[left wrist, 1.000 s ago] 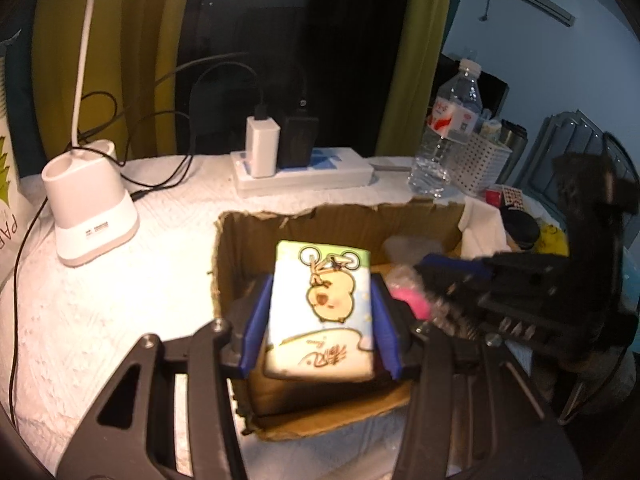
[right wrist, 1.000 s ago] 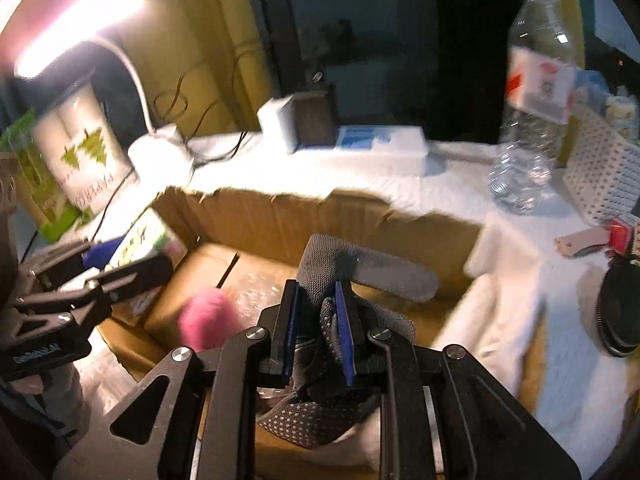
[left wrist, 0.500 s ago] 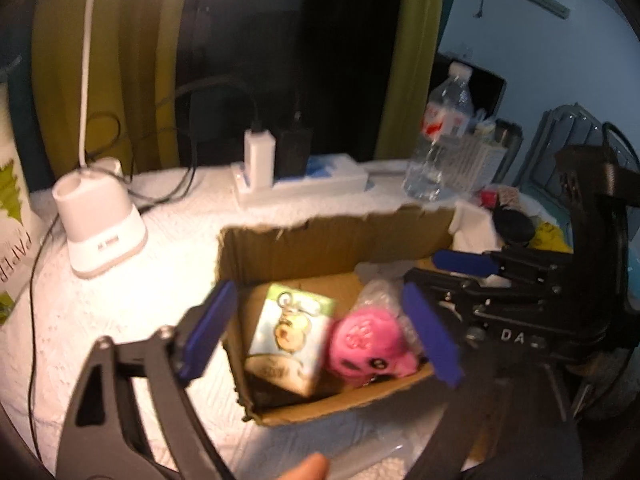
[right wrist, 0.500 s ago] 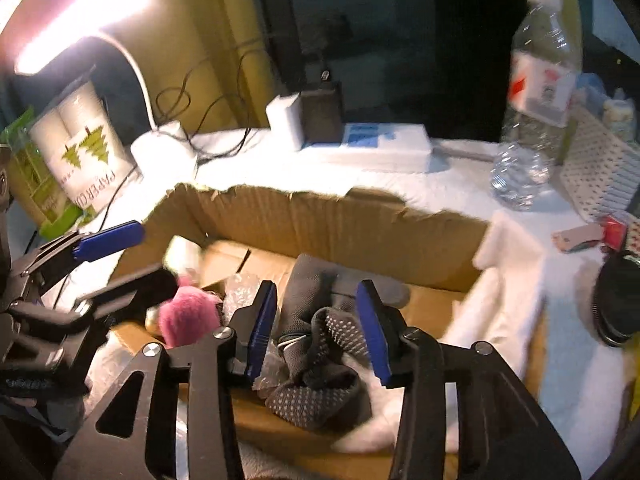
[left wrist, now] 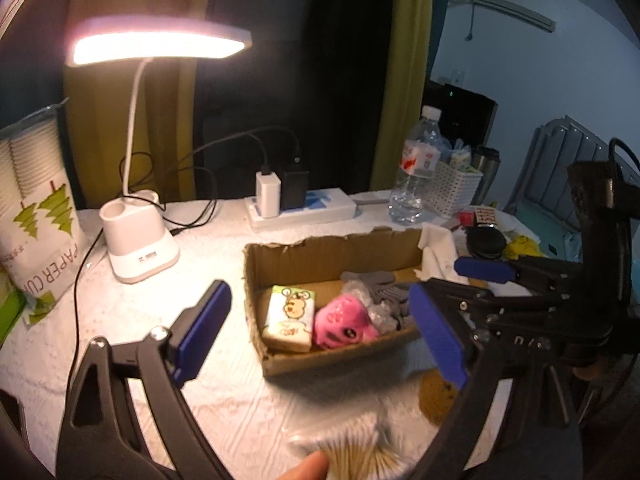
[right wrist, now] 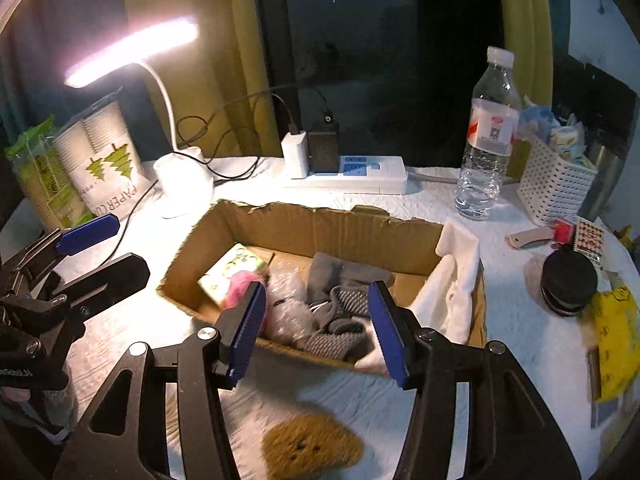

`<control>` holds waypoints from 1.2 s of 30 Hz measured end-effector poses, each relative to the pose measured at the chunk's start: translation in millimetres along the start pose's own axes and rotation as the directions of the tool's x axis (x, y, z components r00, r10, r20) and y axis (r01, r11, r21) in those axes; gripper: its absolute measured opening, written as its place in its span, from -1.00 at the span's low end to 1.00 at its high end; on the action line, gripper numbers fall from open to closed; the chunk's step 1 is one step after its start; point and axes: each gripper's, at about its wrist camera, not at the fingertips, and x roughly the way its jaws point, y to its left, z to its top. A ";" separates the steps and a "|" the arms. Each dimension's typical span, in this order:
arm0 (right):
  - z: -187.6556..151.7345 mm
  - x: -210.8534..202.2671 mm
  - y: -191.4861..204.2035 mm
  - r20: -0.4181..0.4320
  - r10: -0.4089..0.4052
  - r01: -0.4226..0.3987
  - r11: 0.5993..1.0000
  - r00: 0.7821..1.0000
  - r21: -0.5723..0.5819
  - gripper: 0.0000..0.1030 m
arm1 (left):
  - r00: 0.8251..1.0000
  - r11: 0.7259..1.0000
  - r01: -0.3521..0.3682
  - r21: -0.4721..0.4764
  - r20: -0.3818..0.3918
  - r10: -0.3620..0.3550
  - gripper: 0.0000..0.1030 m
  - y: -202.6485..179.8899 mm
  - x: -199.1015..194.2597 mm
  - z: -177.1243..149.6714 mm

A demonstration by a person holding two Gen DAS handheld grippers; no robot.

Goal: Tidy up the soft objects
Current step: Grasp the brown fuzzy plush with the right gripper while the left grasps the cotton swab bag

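Note:
An open cardboard box point(left wrist: 332, 244) point(right wrist: 320, 228) holds a cartoon tissue pack point(left wrist: 290, 314) point(right wrist: 228, 268), a pink plush point(left wrist: 344, 322), bubble wrap point(right wrist: 288, 304) and a grey glove point(right wrist: 340, 304). A white cloth point(right wrist: 452, 284) hangs over its right wall. My left gripper point(left wrist: 320, 320) hovers open above the box's near left, holding nothing. My right gripper point(right wrist: 317, 296) hovers over the near edge with its jaws opening and nothing pressed between them. A brown spongy piece point(right wrist: 312, 444) lies on the table in front of the box.
A lit desk lamp point(left wrist: 138, 240), a paper cup pack point(left wrist: 36, 216) and a power strip point(left wrist: 300, 208) stand behind the box. A water bottle point(right wrist: 488, 140), white basket point(right wrist: 556, 188), black lid point(right wrist: 568, 280) and yellow packet point(right wrist: 616, 340) crowd the right. A cotton swab bag point(left wrist: 352, 444) lies nearest, by a fingertip point(left wrist: 308, 468).
The left gripper let go of the tissue pack and the right let go of the grey glove, both now lying in the box. Both grippers opened and pulled back and up.

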 end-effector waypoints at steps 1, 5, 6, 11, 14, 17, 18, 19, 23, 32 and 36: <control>-1.8 -5.6 2.5 0.004 -0.003 0.003 1.000 1.000 -0.001 0.09 | 1.000 1.000 0.004 -0.003 0.003 -0.004 0.78 -0.5 -4.0 -0.9; -7.4 -27.3 14.3 0.026 -0.011 0.011 1.000 1.000 -0.001 0.09 | 1.000 1.000 0.012 -0.006 0.029 -0.012 0.78 -3.6 -26.3 -4.7; -8.3 -32.0 17.3 0.032 -0.013 0.013 1.000 0.999 -0.004 0.09 | 0.999 1.000 0.016 -0.008 0.034 -0.015 0.78 -4.2 -30.8 -5.5; -14.4 -56.3 29.4 0.057 -0.025 0.026 0.999 0.998 -0.023 0.09 | 0.999 1.000 0.019 -0.001 0.050 -0.019 0.78 -10.5 -52.9 -12.3; -20.4 -68.5 34.7 0.069 -0.029 0.031 0.999 0.997 -0.027 0.09 | 0.998 1.000 0.019 0.002 0.058 -0.019 0.78 -13.1 -65.7 -19.3; -28.4 -77.4 38.9 0.076 -0.030 0.032 0.999 0.997 -0.032 0.09 | 0.998 1.000 0.021 0.009 0.055 -0.021 0.78 -16.5 -74.1 -27.2; -32.1 -80.2 40.0 0.079 -0.030 0.032 0.999 0.996 -0.031 0.09 | 0.998 1.000 0.020 0.012 0.053 -0.020 0.78 -17.7 -76.2 -29.6; -35.2 -82.1 40.7 0.080 -0.030 0.032 0.999 0.996 -0.030 0.09 | 0.999 1.000 0.019 0.016 0.050 -0.020 0.78 -19.0 -77.4 -32.8; -49.2 -87.9 40.5 0.075 -0.027 0.029 0.999 0.997 -0.030 0.09 | 0.999 1.000 0.011 0.015 0.035 -0.011 0.78 -22.7 -81.0 -43.7; -74.5 -80.7 31.2 0.055 -0.011 0.012 1.000 0.998 -0.016 0.27 | 1.000 1.000 0.006 -0.009 -0.016 -0.006 0.78 -16.9 -68.2 -72.2; -88.1 -64.7 19.6 0.022 0.001 -0.001 1.000 1.000 0.013 0.27 | 0.997 1.000 -0.014 -0.010 -0.071 0.013 0.78 -15.0 -49.9 -86.2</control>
